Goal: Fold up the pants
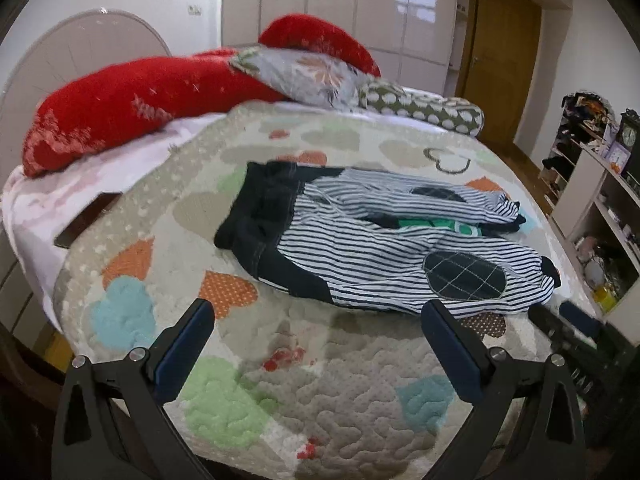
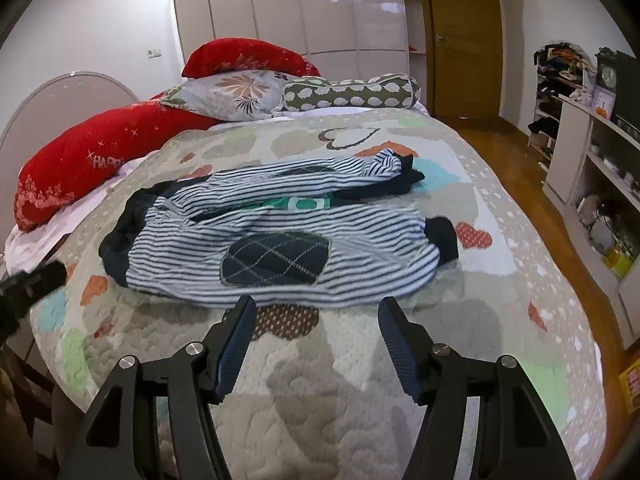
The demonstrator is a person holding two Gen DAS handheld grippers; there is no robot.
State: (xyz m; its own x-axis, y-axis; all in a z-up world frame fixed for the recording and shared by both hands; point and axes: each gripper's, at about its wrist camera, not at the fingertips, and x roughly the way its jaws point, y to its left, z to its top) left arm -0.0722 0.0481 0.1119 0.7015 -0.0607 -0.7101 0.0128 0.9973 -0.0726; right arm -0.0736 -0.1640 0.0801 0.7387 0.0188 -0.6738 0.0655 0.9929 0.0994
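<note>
The pants (image 1: pixel 384 252) (image 2: pixel 276 240) lie spread across the middle of the quilt (image 1: pixel 304 400) (image 2: pixel 340 380) on the bed, waistband to the left and cuffs to the right, the two striped legs running side by side with a gap between them where a green-and-white patch shows. The waist section is dark navy, and each leg carries a dark, cross-stitched oval knee patch. The near leg's edge lies just beyond both grippers. The left gripper (image 1: pixel 318 320) hangs above the quilt with its fingers spread wide and nothing between them, near the waist end. The right gripper (image 2: pixel 316 312) is likewise parted and empty, just short of the near leg's knee patch. At the far left lie red pillows (image 1: pixel 120 104) (image 2: pixel 88 160), a floral pillow (image 1: pixel 304 74) (image 2: pixel 232 94) and a spotted bolster (image 1: pixel 424 110) (image 2: pixel 352 94). Shelving (image 1: pixel 600 216) (image 2: pixel 592 168) stands along the right wall.
</note>
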